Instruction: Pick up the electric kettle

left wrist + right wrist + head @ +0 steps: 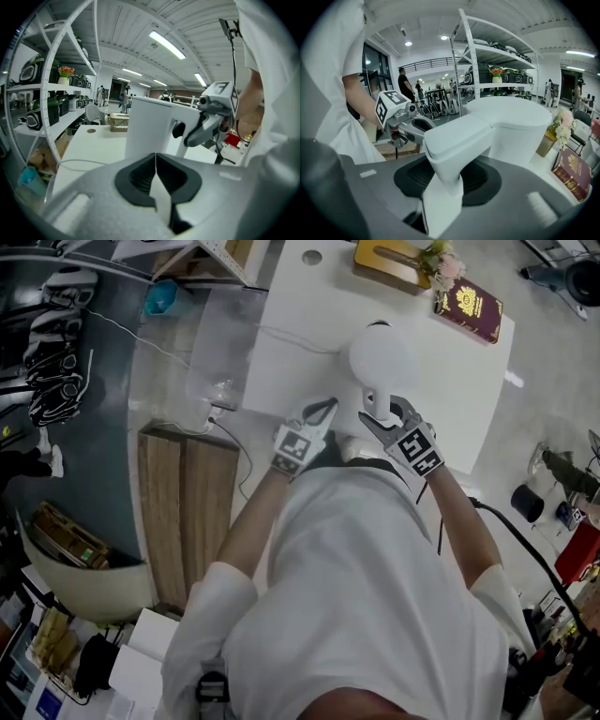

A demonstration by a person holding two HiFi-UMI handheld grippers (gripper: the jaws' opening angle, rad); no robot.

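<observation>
The right gripper (382,416) clamps the kettle (380,357) by its handle (445,150), at six o'clock. The left gripper (323,411), closed and empty, hovers near eight o'clock.

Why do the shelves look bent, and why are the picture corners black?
Left gripper view: the wide-angle lens bows the shelf uprights and blacks the corners; ceiling lights glare. Right gripper view: same bowing on the shelving; the near kettle handle looks soft. Head view: straighter lines.

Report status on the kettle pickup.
Left gripper shut, empty, beside electric kettle. Right gripper closed on its handle; kettle upright on white table. Cord trails toward kettle, may tug.
</observation>
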